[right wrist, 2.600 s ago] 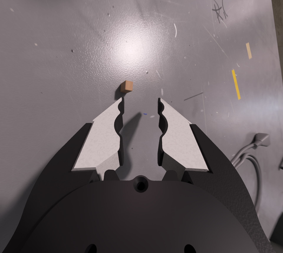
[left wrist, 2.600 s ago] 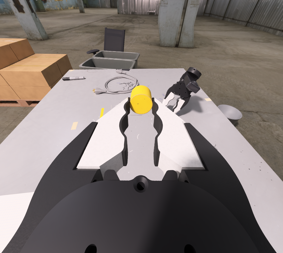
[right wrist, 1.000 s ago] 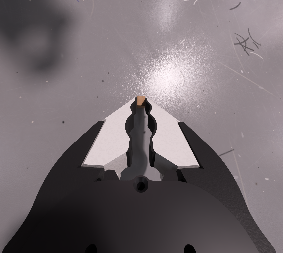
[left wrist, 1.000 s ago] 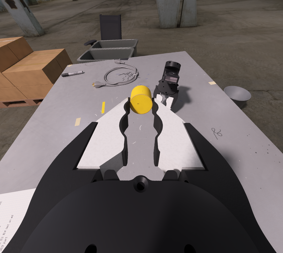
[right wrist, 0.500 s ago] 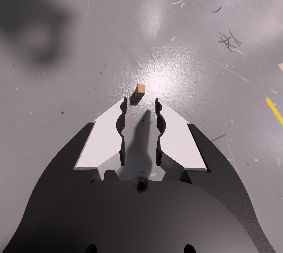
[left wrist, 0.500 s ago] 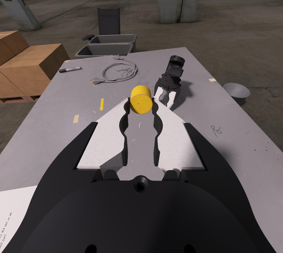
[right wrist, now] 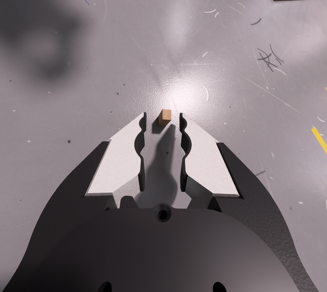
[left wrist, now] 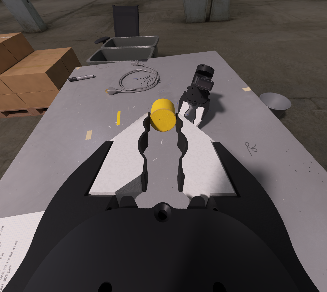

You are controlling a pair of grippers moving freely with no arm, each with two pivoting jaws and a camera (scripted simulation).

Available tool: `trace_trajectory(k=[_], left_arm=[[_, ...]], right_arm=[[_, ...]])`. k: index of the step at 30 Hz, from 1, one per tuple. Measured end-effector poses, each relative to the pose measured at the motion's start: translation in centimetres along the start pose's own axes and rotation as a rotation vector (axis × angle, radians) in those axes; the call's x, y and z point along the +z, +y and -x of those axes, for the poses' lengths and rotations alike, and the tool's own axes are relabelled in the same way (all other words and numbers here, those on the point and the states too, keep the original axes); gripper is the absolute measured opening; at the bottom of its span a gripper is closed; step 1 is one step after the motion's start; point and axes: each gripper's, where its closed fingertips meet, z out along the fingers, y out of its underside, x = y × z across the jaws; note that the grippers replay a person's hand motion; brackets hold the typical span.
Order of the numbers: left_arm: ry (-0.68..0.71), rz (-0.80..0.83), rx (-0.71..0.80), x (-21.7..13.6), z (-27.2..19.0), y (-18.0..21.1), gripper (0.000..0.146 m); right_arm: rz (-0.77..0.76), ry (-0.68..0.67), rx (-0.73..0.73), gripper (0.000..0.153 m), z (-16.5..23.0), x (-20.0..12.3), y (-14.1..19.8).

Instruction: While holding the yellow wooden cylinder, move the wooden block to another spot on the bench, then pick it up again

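Yellow wooden cylinder (left wrist: 163, 117) sits clamped in my left gripper (left wrist: 162, 121); my right gripper (right wrist: 162, 117) gapes, empty, wooden block (right wrist: 165, 116) between its tips on the bench (right wrist: 123, 50).

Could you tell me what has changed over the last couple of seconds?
The right gripper had shut on the block a second ago, then let it go at a new spot on the bench; now it is open again, tips either side of the block. The left gripper has stayed shut on the cylinder throughout.
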Motion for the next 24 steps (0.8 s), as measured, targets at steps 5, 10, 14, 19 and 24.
trace_trajectory(k=[5, 10, 14, 19, 24], left_arm=[[0.001, 0.009, 0.007, 0.09, -0.09, 0.1, 0.028], [0.003, 0.02, 0.006, 0.25, -0.08, 0.32, 0.028], [0.004, 0.028, 0.011, 0.33, -0.13, 0.44, 0.028], [0.008, 0.037, 0.014, 0.44, -0.2, 0.61, 0.028], [0.007, 0.056, 0.021, 0.64, -0.18, 0.95, 0.028]], right_arm=[[-0.004, -0.008, 0.01, 0.037, 0.03, 0.11, -0.08], [-0.006, -0.013, 0.026, 0.037, 0.0, 0.08, -0.01], [-0.003, -0.014, 0.021, 0.029, 0.1, 0.06, 0.02], [0.002, -0.01, 0.022, 0.01, 0.06, 0.08, 0.11], [-0.012, 0.004, 0.119, 0.01, -0.71, -0.33, -0.06]])
